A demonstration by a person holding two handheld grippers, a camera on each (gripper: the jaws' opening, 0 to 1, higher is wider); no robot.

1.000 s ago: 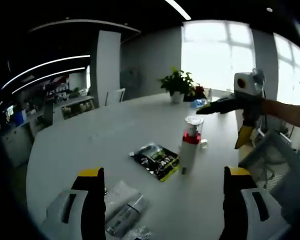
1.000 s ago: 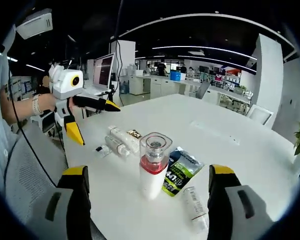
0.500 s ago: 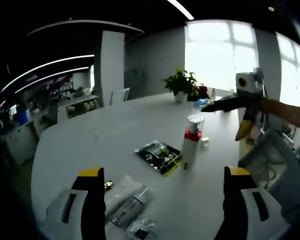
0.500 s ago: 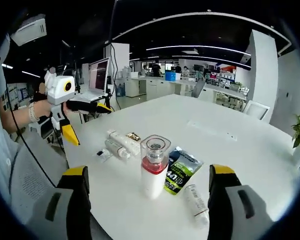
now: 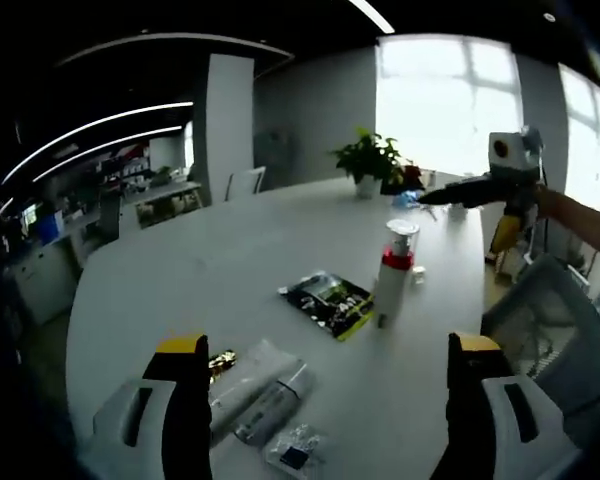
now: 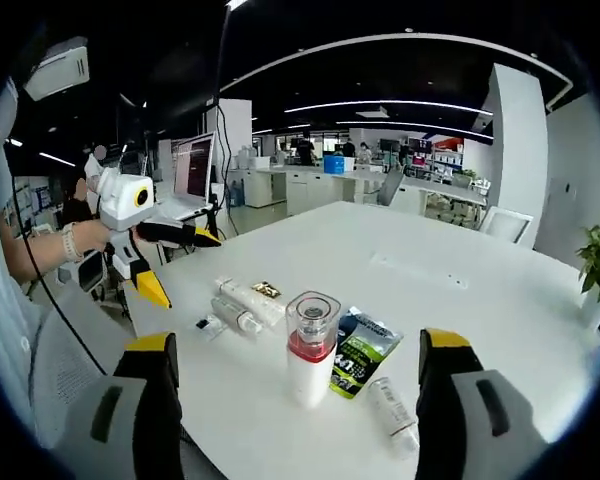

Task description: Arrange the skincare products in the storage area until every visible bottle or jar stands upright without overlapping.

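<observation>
Change: both views pulled back; more desk [image 5: 230, 250] now shows.
Left gripper [image 5: 325, 400]: jaws wide apart, empty.
Right gripper [image 6: 295, 400]: jaws wide apart, empty.
Tubes [image 5: 255, 395]: two, lying flat.
Pump bottle [image 5: 392, 270]: one, upright mid-desk.
Sachet [image 5: 330, 300]: one, flat beside the bottle.

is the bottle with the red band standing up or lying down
Upright. The bottle with the red band stands on its base on the white table, clear cap on top, while the tubes beside it lie flat.
</observation>
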